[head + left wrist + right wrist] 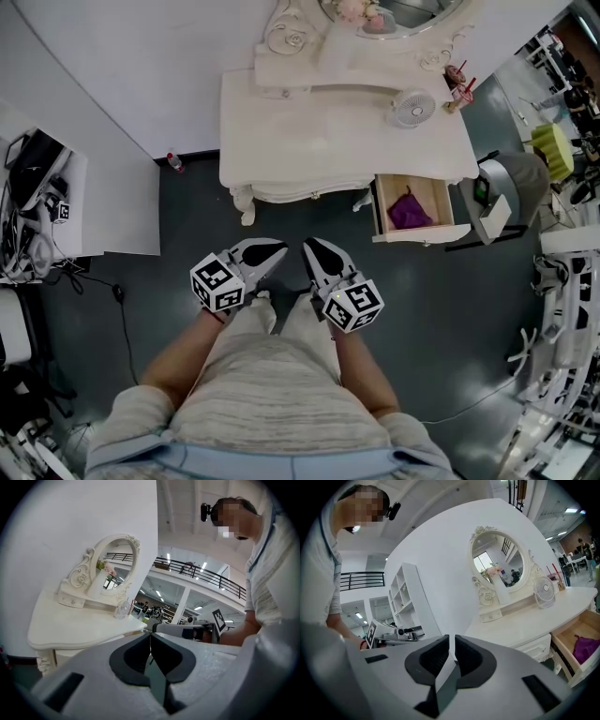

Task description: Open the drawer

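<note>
The white dressing table [319, 141] stands ahead against the wall. Its right-hand drawer [411, 237] is pulled out, with a purple cloth [410, 210] lying inside. Both grippers hover over the dark floor short of the table, close to the person's body and well apart from the drawer. My left gripper [281, 249] is shut with nothing between its jaws, as the left gripper view [150, 637] confirms. My right gripper [307, 246] is shut and empty too [452, 639]. In the right gripper view the open drawer [574, 641] and the purple cloth [586, 648] lie at the far right.
An oval mirror [394, 14], a small fan [412, 107] and a cup with straws [457, 80] stand on the tabletop. A grey chair [506, 192] sits right beside the drawer. A white cabinet [112, 206] with cables is at the left; a small bottle [174, 161] stands by the wall.
</note>
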Demonstrator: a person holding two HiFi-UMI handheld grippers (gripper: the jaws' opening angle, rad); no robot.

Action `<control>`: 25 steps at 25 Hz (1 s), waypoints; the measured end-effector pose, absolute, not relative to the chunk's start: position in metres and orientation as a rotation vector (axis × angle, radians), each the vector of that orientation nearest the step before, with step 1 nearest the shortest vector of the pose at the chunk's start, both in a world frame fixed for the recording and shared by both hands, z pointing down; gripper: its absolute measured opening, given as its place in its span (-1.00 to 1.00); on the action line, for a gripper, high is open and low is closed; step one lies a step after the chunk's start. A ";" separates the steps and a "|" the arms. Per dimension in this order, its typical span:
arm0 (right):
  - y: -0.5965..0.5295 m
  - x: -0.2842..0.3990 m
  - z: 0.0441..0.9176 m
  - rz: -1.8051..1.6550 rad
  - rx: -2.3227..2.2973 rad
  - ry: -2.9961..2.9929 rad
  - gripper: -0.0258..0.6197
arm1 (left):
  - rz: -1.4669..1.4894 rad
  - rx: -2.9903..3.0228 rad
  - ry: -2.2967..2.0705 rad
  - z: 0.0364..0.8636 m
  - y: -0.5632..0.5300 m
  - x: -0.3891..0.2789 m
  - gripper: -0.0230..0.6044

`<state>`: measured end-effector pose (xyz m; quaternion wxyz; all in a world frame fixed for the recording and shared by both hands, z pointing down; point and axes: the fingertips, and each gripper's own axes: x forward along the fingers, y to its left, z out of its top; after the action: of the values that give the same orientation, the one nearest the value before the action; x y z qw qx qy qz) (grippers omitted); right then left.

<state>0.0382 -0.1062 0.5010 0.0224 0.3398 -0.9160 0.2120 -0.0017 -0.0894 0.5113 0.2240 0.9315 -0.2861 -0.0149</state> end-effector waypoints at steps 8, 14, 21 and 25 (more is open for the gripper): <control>-0.128 0.035 0.532 0.630 1.017 -2.784 -0.70 | -0.036 2.539 -0.815 0.534 -0.103 -0.004 -0.88; -0.147 0.035 0.559 0.635 1.048 -2.733 -0.63 | -0.040 2.511 -0.823 0.553 -0.110 -0.004 -0.88; -0.170 0.033 0.590 0.634 1.081 -2.677 -0.43 | -0.014 2.472 -0.825 0.577 -0.118 -0.004 -0.88; -0.183 0.039 0.611 0.633 1.106 -2.625 -0.36 | 0.001 2.458 -0.819 0.588 -0.121 -0.004 -0.88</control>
<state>0.0390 -0.1827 0.6113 0.1113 0.3767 -0.8940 0.2156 -0.0043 -0.1205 0.5884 0.2718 0.9130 -0.3041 0.0003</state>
